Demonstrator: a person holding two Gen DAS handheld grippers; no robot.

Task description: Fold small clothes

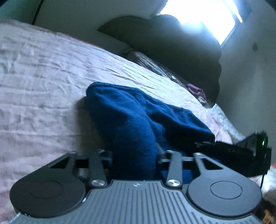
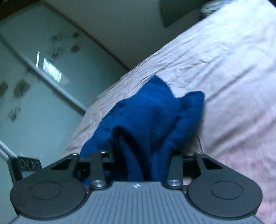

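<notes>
A dark blue knit garment (image 1: 138, 110) lies bunched on a pale pink bedspread (image 1: 43, 77). In the left wrist view a thick fold of it fills the gap of my left gripper (image 1: 133, 155), whose jaws are closed on the cloth; the fingertips are buried in it. The right wrist view shows the same blue garment (image 2: 155, 106) rising in two peaks off the pink bedspread (image 2: 232, 69). A gathered part of it is pinched in my right gripper (image 2: 141, 155). The right gripper's black body (image 1: 241, 155), with a green light, sits at the garment's right end.
A dark curved headboard (image 1: 163, 43) and crumpled clothes (image 1: 196, 91) stand at the bed's far end under a bright window (image 1: 203, 15). In the right wrist view a pale patterned wardrobe door (image 2: 34, 77) stands beyond the bed's left edge.
</notes>
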